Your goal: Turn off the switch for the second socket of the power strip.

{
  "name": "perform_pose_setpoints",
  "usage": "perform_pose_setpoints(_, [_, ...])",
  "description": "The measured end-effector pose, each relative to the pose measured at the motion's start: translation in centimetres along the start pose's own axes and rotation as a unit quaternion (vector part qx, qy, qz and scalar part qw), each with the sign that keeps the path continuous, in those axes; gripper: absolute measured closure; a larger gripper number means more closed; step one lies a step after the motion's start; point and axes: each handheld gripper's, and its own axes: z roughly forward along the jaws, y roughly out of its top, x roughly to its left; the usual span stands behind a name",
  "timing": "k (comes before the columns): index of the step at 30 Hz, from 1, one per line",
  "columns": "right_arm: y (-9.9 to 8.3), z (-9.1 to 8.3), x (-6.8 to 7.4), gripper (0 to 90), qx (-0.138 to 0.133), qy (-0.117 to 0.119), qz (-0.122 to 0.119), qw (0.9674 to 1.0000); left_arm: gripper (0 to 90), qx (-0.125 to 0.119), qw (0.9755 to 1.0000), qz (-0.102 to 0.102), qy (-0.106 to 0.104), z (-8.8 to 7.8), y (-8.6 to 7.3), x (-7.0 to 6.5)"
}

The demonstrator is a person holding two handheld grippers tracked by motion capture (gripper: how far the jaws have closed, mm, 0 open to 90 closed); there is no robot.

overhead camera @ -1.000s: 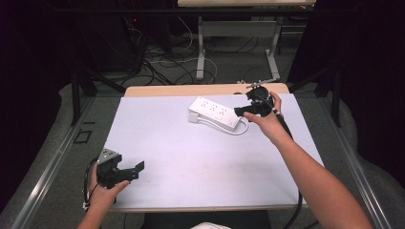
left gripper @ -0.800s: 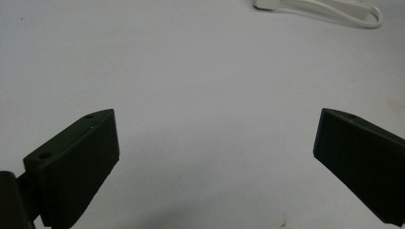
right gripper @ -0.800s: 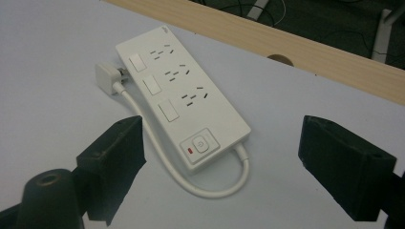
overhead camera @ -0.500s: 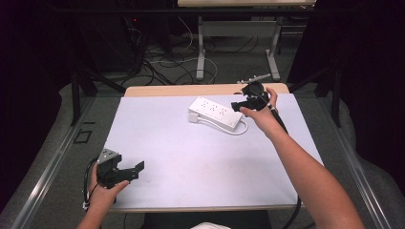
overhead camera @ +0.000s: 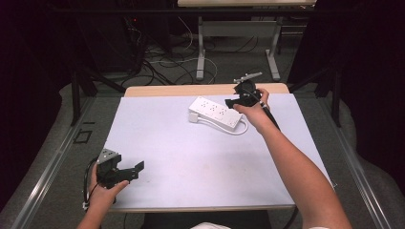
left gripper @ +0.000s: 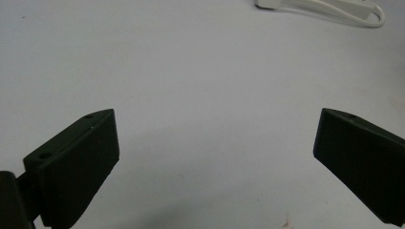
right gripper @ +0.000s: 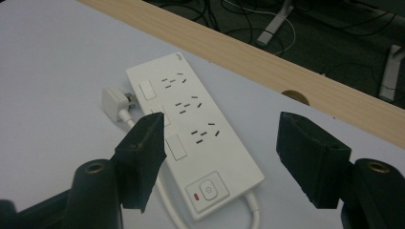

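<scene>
A white power strip (overhead camera: 215,111) lies at the far middle of the white table (overhead camera: 191,157), its cord looped at its right end and its plug (right gripper: 114,102) beside it. Held just above the strip's right end, my right gripper (overhead camera: 232,102) stands open. In the right gripper view the strip (right gripper: 191,138) with its switches and power button lies below and between the spread jaws of that gripper (right gripper: 219,131). My left gripper (overhead camera: 137,168) is open near the table's front left corner, over bare table. In the left gripper view that gripper (left gripper: 217,126) holds nothing, and the strip (left gripper: 329,5) shows far off.
A wooden strip (right gripper: 267,67) with a cable hole (right gripper: 292,95) runs along the table's far edge. Beyond it the floor holds loose cables (overhead camera: 162,59) and desk legs (overhead camera: 200,47). Dark curtains close off both sides.
The right gripper has shifted a little left and toward the far edge, above the strip's right end. The left gripper has stayed in place.
</scene>
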Motion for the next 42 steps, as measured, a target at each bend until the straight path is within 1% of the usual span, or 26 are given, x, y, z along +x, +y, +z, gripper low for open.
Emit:
perform_pose_setpoints(3, [0.1,0.3,0.2,35.4,-0.001,0.006,-0.001,1.0000,1.4,0.001,1.0000,-0.001,0.000,0.0,0.0,0.0])
perform_pose_setpoints(7, [0.1,0.9,0.4,37.5,-0.007,0.015,-0.009,0.9998,1.4,0.002,1.0000,-0.002,-0.002,0.0,0.0,0.0])
perform_pose_setpoints(12, [0.1,1.7,0.6,39.9,-0.008,0.024,-0.011,0.9996,1.3,0.002,1.0000,-0.001,-0.003,0.1,0.0,0.0])
perform_pose_setpoints(15, [0.1,2.2,0.6,40.2,-0.008,0.026,-0.017,0.9995,1.4,0.003,1.0000,-0.002,-0.003,0.1,0.0,0.1])
perform_pose_setpoints(17, [0.1,2.5,0.7,40.2,-0.012,0.028,-0.014,0.9995,1.3,0.003,1.0000,-0.002,-0.003,0.1,-0.1,0.1])
perform_pose_setpoints(18, [0.0,2.6,0.7,40.2,-0.013,0.032,-0.018,0.9993,1.3,0.003,1.0000,-0.002,-0.003,0.1,-0.1,0.1])
perform_pose_setpoints(19, [0.0,2.8,0.8,40.2,-0.016,0.035,-0.016,0.9992,1.4,0.003,1.0000,-0.002,-0.003,0.1,-0.1,0.1])
perform_pose_setpoints(23, [0.0,3.5,1.0,40.2,-0.019,0.039,-0.023,0.9988,1.3,0.002,1.0000,-0.003,-0.002,0.1,-0.1,0.1])
perform_pose_setpoints(25, [0.0,3.8,1.1,40.2,-0.021,0.036,-0.024,0.9988,1.4,0.002,1.0000,-0.003,-0.001,0.1,-0.1,0.1])
perform_pose_setpoints(27, [0.0,4.1,1.1,40.4,-0.020,0.037,-0.020,0.9989,1.3,0.003,1.0000,-0.003,-0.001,0.1,-0.1,0.1])
perform_pose_setpoints(31, [-0.2,4.8,1.1,41.5,-0.016,0.039,-0.019,0.9989,1.4,0.004,1.0000,-0.004,0.000,0.1,-0.1,0.2])
perform_pose_setpoints(35, [-0.3,5.4,1.1,42.3,-0.018,0.038,-0.017,0.9989,1.4,0.002,1.0000,-0.005,0.001,0.0,-0.2,0.2])
perform_pose_setpoints(39, [-0.4,5.9,1.1,44.9,-0.027,0.040,-0.010,0.9988,1.3,0.002,1.0000,-0.007,0.002,0.0,-0.2,0.3])
perform_pose_setpoints(41, [-0.5,6.2,1.1,45.3,-0.035,0.033,-0.010,0.9988,1.3,0.002,1.0000,-0.008,0.003,-0.1,-0.3,0.3])
perform_pose_setpoints(42, [-0.6,6.3,1.2,46.9,-0.038,0.036,-0.007,0.9986,1.3,0.002,1.0000,-0.009,0.003,-0.1,-0.3,0.3])
